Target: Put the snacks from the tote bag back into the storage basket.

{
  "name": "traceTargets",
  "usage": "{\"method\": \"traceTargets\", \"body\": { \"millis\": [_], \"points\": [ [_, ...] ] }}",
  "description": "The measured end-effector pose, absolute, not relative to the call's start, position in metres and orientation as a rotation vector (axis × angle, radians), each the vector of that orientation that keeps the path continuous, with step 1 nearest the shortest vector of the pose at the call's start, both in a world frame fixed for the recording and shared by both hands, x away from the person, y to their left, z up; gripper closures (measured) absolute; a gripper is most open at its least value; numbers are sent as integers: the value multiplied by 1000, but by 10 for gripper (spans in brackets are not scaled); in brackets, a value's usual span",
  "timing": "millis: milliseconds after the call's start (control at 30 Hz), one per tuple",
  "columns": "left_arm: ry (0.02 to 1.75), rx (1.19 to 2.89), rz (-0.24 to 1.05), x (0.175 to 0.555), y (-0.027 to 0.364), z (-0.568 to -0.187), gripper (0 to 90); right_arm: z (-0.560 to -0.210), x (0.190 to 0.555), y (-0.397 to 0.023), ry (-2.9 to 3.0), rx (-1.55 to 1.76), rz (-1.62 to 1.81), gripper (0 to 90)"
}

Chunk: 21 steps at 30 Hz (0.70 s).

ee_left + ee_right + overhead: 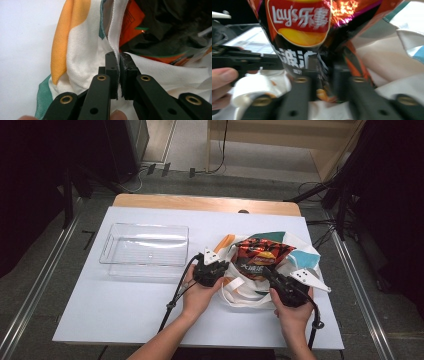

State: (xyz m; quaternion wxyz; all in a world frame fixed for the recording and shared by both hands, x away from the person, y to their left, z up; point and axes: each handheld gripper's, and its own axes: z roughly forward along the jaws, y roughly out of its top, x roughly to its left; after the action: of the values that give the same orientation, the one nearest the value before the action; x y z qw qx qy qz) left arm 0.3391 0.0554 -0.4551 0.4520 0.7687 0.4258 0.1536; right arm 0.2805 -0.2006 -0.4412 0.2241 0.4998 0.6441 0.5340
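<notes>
The right gripper [325,82] is found clamped on the lower edge of the crisp packet [304,32]; in the right gripper view the foil is seen pinched between the two black jaws, the picture being blurred. In the high view the same gripper [272,274] is placed at the near right of the cloth bag [300,257], jaws directed away from the person and to the left, into the bag's mouth.

The left gripper [118,72] is found closed on the white hem of the bag [82,57], the seam being nipped between its pads. In the high view it [216,268] is set at the bag's left rim, just beside the packet [260,256].

The packet lies ahead of the right gripper, its long axis running away from the person, partly inside the bag's opening. The right hand is judged the nearer and the working one; the left is judged to be holding the mouth open.

A clear plastic tray [145,245] stands to the left on the white table [125,305], apart from the bag.
</notes>
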Motion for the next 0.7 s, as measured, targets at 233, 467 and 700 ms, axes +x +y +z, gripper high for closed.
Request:
{"method": "traceTargets", "body": {
  "millis": [233,467,700],
  "points": [
    [1022,1925,447,334,52,-454,867,-428,273,-198,1724,1346,1504,900],
    [1022,1924,449,334,52,-455,866,-393,258,-200,1577,1281,1599,900],
    [1024,1904,432,333,54,-455,860,-370,245,-203,1519,1237,1671,900]
  ]
}}
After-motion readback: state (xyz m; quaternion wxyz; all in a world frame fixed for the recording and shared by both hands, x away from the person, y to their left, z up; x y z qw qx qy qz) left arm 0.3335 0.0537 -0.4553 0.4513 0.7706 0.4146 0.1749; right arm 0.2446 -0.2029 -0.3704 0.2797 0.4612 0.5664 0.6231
